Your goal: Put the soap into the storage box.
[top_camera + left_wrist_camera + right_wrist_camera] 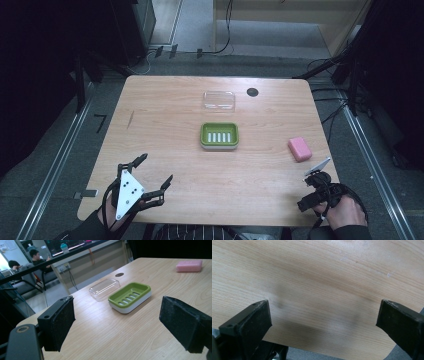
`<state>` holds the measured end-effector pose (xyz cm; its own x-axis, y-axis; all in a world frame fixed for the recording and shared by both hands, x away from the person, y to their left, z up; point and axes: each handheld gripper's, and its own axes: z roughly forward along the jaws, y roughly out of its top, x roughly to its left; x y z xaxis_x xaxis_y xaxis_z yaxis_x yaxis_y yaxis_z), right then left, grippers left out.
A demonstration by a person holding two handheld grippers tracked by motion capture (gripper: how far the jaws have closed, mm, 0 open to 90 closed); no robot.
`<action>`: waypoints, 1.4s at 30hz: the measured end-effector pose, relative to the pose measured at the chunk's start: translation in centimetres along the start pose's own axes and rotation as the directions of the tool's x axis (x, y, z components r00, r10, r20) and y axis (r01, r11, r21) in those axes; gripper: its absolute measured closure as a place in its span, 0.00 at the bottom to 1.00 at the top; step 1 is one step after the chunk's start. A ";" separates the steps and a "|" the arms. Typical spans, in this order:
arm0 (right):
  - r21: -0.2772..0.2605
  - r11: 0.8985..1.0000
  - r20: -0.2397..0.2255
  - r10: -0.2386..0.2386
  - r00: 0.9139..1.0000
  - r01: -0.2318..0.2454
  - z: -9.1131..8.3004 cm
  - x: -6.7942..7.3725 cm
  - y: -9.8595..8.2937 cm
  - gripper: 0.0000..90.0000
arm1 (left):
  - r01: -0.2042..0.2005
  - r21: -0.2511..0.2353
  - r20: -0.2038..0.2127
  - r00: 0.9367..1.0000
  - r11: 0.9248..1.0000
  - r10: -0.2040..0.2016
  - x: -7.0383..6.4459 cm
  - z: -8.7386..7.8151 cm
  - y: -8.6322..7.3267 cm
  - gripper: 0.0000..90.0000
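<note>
Both my grippers open, empty. Pink soap point(299, 148) sits at 11 o'clock from right gripper point(316, 176), nearer it than left gripper point(156, 172); long axis runs 11-to-5.

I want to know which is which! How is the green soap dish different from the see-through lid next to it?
The green soap dish is solid green with a white base; the clear lid is see-through. The dish has a row of slots in its floor; the lid looks plain. The dish sits near the table's middle; the lid lies farther from the person, by the dark hole. Both are rounded rectangles of similar size.
</note>
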<state>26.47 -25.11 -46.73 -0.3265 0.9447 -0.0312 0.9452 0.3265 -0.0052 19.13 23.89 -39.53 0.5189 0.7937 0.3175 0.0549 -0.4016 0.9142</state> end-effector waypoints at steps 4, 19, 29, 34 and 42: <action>0.000 1.000 0.006 0.000 1.000 0.000 -0.1 0.1 0.0 0.00 | 0.001 -0.002 0.000 1.000 1.000 -0.001 0.0 0.0 0.0 0.15; -0.009 0.999 0.036 -0.043 0.998 0.043 -0.3 0.6 0.7 0.00 | 0.000 -0.004 0.000 1.000 1.000 0.000 0.0 0.0 0.0 0.15; -0.031 0.998 0.045 -0.061 0.997 0.062 -0.8 0.6 1.7 0.00 | 0.005 -0.003 -0.004 1.000 1.000 -0.005 0.1 0.0 0.0 0.15; -0.054 0.996 0.047 -0.065 0.997 0.067 -1.1 0.3 2.3 0.00 | 0.003 -0.002 0.000 1.000 1.000 -0.003 0.0 0.0 0.0 0.15; -0.064 0.995 0.053 -0.076 0.996 0.079 -1.4 0.3 3.2 0.00 | 0.004 0.000 -0.001 1.000 1.000 -0.004 0.0 0.0 0.0 0.15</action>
<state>29.41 -23.70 -45.38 -0.3964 0.9142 -0.0839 0.9141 0.4016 0.0566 19.15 23.92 -39.53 0.5180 0.7957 0.3140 0.0571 -0.3985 0.9154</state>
